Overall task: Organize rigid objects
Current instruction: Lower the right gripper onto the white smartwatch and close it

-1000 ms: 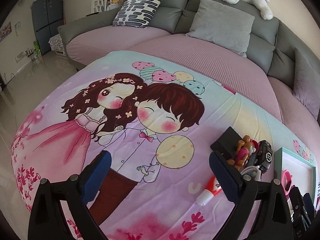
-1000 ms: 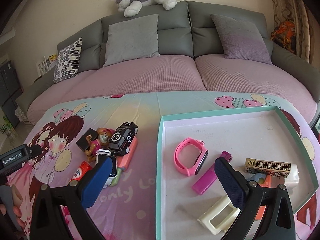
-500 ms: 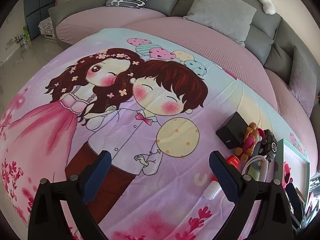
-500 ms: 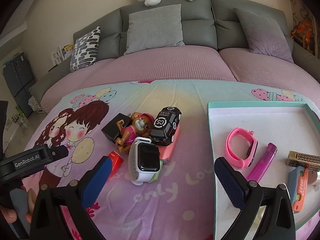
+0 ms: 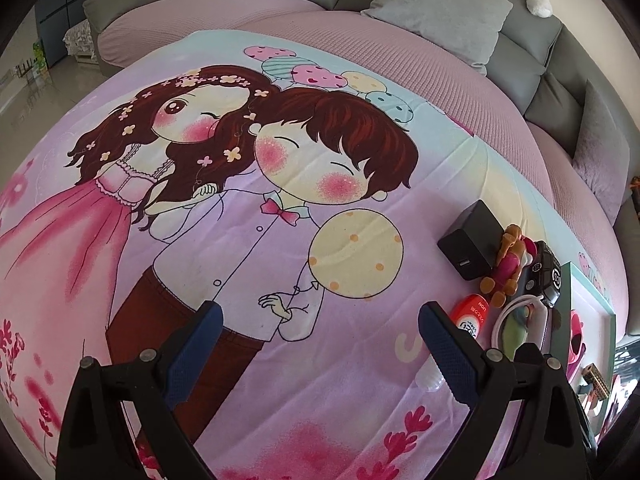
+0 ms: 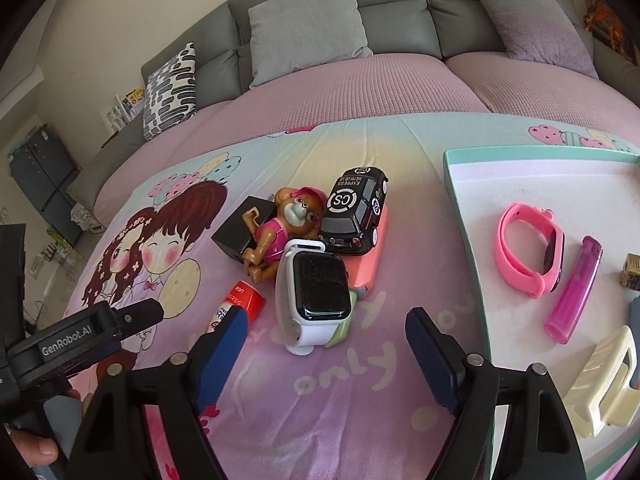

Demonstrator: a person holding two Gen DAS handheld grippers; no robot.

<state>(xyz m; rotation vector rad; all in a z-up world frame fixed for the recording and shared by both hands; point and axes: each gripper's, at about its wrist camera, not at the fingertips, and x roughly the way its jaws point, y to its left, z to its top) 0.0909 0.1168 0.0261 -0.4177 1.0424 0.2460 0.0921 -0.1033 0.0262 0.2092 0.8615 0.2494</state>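
Right gripper (image 6: 322, 344), jaws spread and just narrowing with nothing between them, hovers near a white smartwatch (image 6: 316, 292); left gripper (image 5: 320, 332) gapes over the cartoon blanket (image 5: 280, 200).

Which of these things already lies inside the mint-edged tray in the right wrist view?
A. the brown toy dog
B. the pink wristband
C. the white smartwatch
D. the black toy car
B: the pink wristband rests on the floor of the tray, beside a purple lighter, while the other three sit in the pile on the blanket.
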